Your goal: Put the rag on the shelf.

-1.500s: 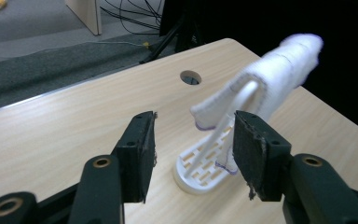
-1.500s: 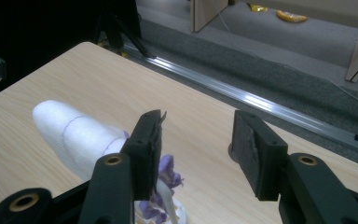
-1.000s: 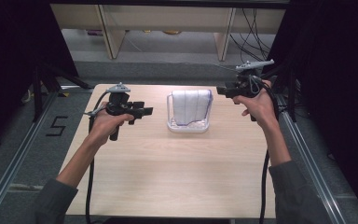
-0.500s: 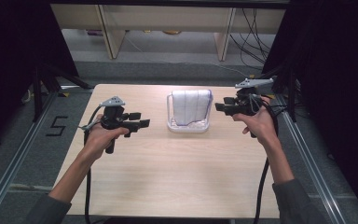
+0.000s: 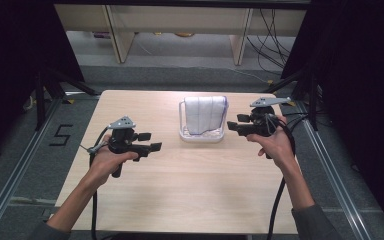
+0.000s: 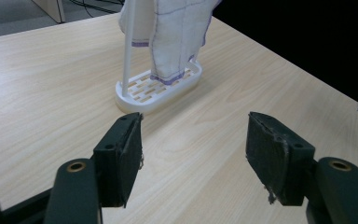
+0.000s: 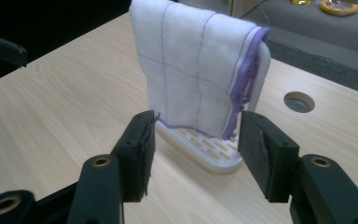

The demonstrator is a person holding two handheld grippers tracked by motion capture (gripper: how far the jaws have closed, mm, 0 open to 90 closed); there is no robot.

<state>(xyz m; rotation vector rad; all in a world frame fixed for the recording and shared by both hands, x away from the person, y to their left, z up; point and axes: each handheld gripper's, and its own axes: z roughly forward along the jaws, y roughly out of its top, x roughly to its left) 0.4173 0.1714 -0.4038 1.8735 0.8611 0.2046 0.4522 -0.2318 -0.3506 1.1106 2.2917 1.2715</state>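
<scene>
Both hands have drawn back toward me since a second ago: my left gripper (image 5: 152, 141) has slid from about ten o'clock of the table down toward nine, and my right gripper (image 5: 234, 125) has dropped from beside the rack's top to its base level at three o'clock. On the wooden table (image 5: 190, 200) the white drying rack (image 5: 201, 134) stands upright near twelve o'clock, centred between the two tools, with the white cloth (image 5: 206, 114) with purple edging draped over its top bar and hanging down to the slatted base. Both grippers are wide apart in the jaws and hold nothing. In the right gripper view the cloth (image 7: 193, 70) sits dead ahead between my jaws, near but not touching. I judge the pick best done with the right: advance level, straddle the hanging purple hem (image 7: 240, 88) rather than the rack post, and close on fabric alone, then lift straight up so the light rack does not tip.
</scene>
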